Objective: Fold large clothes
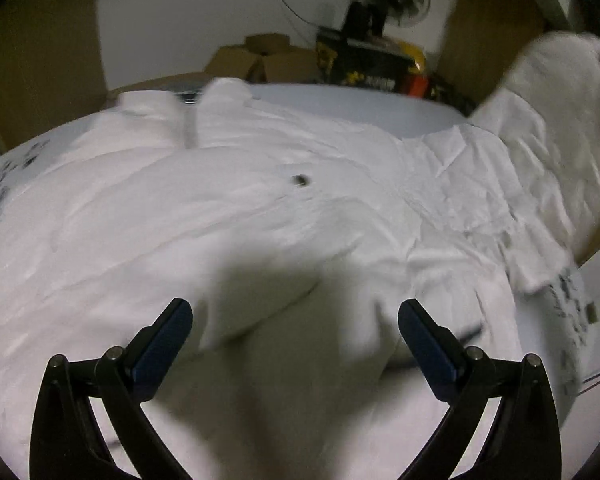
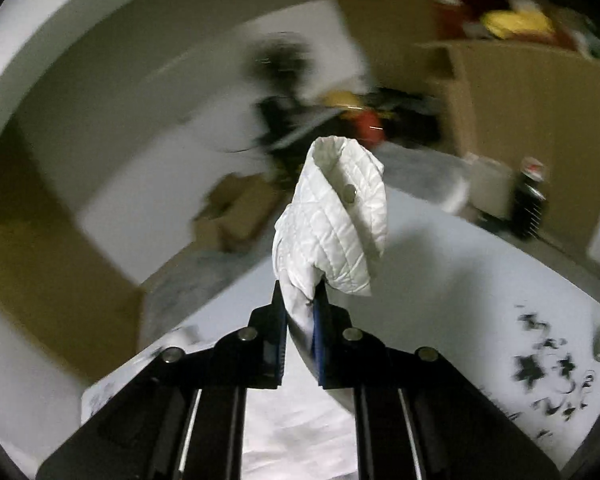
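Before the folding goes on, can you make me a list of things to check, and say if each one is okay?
1. Right tool pinching the white jacket's cuff: ok, cloth sits clamped between its pads.
2. Left tool free to grab: ok, jaws wide apart, nothing between them.
3. White jacket lying flat on the bed sheet: not ok, wrinkled and bunched.
4. Lifted sleeve clear of the boxes: ok, they sit well apart.
5. Where the sleeve should land: cannot tell, picture is blurred.
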Demonstrator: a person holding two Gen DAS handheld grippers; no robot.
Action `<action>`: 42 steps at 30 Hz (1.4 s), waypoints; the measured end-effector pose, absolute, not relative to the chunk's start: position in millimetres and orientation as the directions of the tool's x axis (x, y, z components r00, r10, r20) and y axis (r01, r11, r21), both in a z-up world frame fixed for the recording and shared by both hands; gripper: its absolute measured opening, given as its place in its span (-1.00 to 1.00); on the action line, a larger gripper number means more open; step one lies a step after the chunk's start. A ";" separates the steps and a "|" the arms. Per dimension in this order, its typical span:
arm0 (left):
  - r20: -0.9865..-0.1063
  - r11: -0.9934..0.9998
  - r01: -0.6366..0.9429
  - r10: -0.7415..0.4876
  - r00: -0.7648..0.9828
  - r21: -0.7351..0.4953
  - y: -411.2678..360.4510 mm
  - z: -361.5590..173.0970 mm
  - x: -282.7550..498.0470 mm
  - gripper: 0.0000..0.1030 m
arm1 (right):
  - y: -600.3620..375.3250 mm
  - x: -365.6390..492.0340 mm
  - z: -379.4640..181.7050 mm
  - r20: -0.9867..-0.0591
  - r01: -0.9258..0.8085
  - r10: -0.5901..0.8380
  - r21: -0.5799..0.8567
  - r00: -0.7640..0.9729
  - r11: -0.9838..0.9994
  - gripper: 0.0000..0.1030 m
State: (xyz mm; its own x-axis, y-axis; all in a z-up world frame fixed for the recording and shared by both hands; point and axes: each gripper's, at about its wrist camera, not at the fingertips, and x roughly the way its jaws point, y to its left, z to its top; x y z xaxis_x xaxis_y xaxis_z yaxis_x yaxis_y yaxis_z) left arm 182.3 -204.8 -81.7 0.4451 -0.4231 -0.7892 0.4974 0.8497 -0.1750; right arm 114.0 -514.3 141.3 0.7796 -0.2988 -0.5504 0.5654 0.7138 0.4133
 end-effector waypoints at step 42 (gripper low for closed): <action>-0.744 0.867 0.181 -0.492 0.452 -0.464 86.2 -112.0 59.6 0.99 | -133.1 298.6 -100.9 -0.859 0.014 -0.053 -0.053 0.510 0.999 -0.26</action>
State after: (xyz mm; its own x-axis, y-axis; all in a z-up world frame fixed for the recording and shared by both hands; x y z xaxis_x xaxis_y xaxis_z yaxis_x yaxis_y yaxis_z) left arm 59.6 86.2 -112.0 0.4517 -0.4921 -0.7442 0.1806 0.8673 -0.4639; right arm 298.6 -133.1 -100.9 0.5098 -0.0526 -0.8587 0.0141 0.9985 -0.0528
